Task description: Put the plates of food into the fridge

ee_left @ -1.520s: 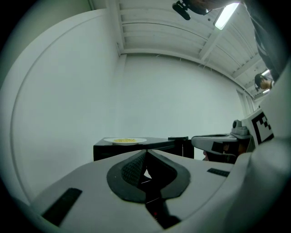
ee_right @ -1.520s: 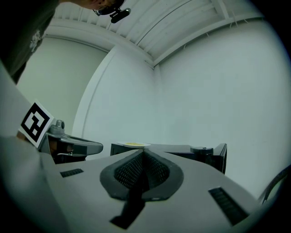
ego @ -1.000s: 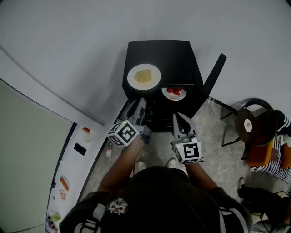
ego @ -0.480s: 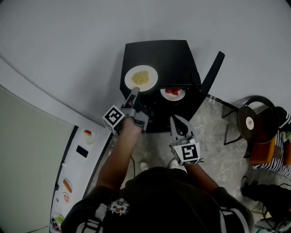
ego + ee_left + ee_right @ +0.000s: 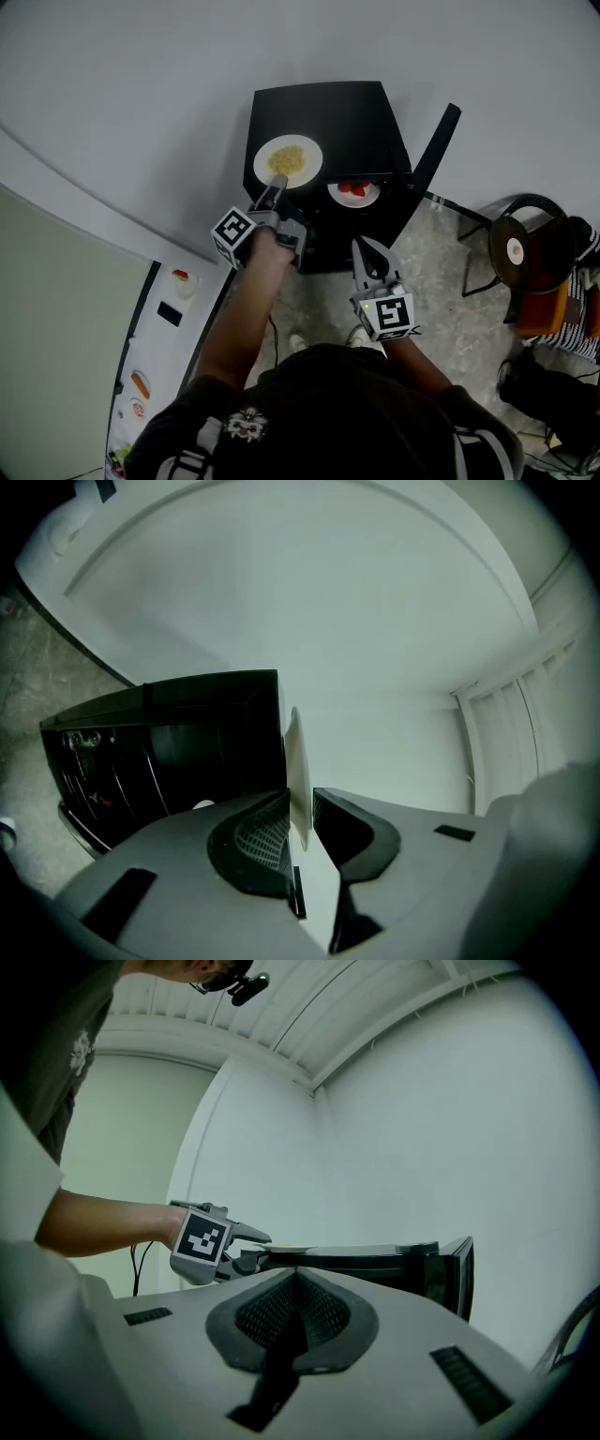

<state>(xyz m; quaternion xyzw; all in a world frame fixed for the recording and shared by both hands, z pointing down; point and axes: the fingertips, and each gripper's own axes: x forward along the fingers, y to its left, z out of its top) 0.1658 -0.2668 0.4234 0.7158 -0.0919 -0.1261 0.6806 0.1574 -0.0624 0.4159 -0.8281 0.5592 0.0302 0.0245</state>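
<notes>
Pale grey wall backs one small black fridge. Left claw, jaws just closing, clamps the rim of a round white plate of yellow food on the fridge top. Right claw hangs closed, empty. A second white plate with red food lies at the fridge's open front.

The left gripper has advanced from in front of the fridge's near left corner to the near rim of the plate of noodles on the fridge top. It has rolled, so its marker cube presents a different face. Its jaws opened wide, have just been closing, and now clamp the plate rim
</notes>
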